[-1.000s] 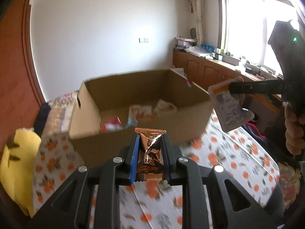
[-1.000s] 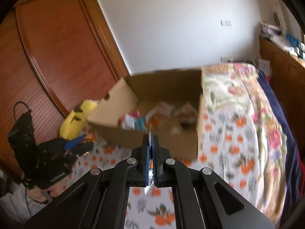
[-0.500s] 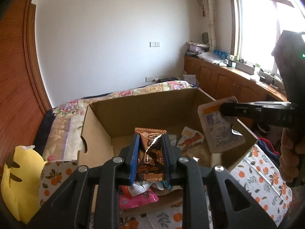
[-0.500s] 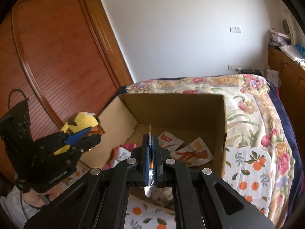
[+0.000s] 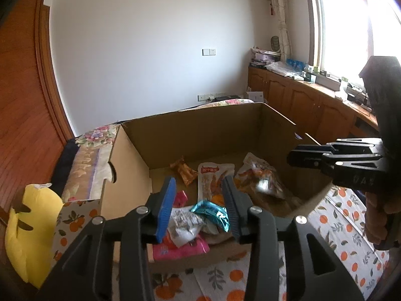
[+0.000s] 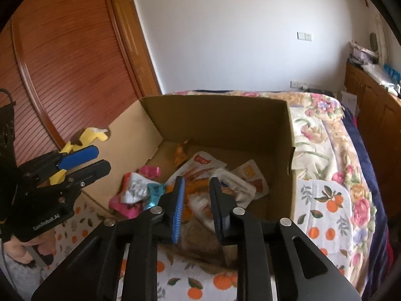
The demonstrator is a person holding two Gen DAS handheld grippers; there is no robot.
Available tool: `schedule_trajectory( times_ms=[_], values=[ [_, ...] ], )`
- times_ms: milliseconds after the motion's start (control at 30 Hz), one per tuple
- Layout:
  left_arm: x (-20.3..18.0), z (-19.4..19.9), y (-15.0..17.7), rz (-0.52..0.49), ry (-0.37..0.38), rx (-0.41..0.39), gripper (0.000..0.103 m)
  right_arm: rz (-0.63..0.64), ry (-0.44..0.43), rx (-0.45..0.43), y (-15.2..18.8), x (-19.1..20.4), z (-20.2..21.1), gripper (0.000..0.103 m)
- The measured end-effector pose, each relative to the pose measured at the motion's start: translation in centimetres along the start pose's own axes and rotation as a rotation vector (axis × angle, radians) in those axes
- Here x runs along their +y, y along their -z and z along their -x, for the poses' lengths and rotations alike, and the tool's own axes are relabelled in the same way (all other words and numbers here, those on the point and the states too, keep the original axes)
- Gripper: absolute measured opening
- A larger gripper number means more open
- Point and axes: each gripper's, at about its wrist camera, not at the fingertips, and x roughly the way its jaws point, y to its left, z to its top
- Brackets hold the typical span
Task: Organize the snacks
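An open cardboard box (image 5: 205,135) (image 6: 220,118) stands on a bed and holds several snack packets. Among them are a brown wrapped snack (image 5: 184,170) (image 6: 181,153), a white pouch with red label (image 5: 211,180) (image 6: 200,163), a teal packet (image 5: 213,213) (image 6: 155,193) and pink packets (image 5: 179,248) (image 6: 149,171). My left gripper (image 5: 199,200) is open and empty over the box's near edge; it also shows in the right wrist view (image 6: 85,161). My right gripper (image 6: 196,200) is open and empty above the box; it also shows in the left wrist view (image 5: 300,155).
The bed carries an orange-print cloth (image 5: 348,238) (image 6: 325,200) and a floral quilt (image 6: 320,125). A yellow plush toy (image 5: 30,225) (image 6: 87,135) lies left of the box. A wooden wardrobe (image 6: 62,62) stands at the left, wooden cabinets (image 5: 300,100) at the right under a window.
Both grippers moved over the box and opened. The brown wrapped snack left my left gripper and the white pouch left my right gripper; both now lie in the box.
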Motion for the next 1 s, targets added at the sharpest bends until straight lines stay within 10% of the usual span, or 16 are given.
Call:
schedule_trajectory(
  times_ms=[767,1000],
  values=[
    [-4.2,19.0,4.7,0.005,-0.068,-0.137,0.054,-0.011,0.096,-0.166,9.5,6.1,19.7,0.047],
    [-4.8,23.1,6.8,0.030,-0.102,-0.164,0.068,-0.018,0.135,-0.208,12.3,7.7,23.3,0.080]
  ],
)
